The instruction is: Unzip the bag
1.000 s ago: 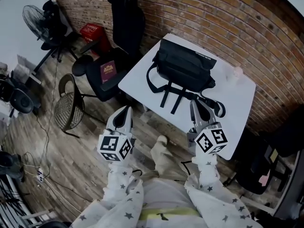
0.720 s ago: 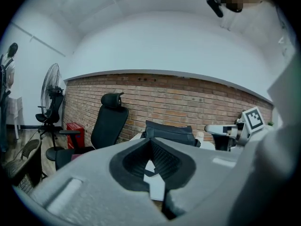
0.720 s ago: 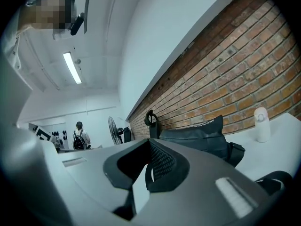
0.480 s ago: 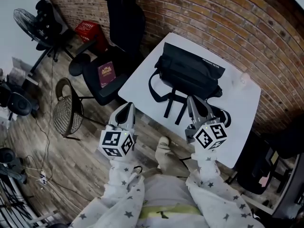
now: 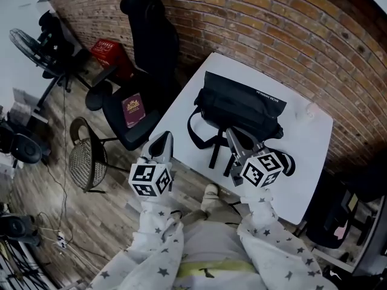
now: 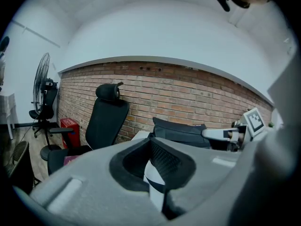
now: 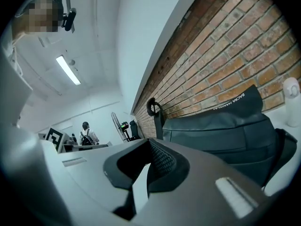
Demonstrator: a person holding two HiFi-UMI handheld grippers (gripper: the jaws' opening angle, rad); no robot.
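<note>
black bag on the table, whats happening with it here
A person holds a two-jaw gripper in each hand, facing a black bag on a white table by a brick wall. The left gripper and right gripper are both shut, with nothing between the jaws. The right one is over the bag's straps, and the left is at the table's near corner. Nothing grips the bag yet.

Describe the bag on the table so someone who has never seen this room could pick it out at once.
By the brick wall stands a white table. On it lies the bag, black, with white lettering along its top and straps trailing toward the table's near edge. It is the only big dark thing there; its one neighbour is a small pale object beside it.
</note>
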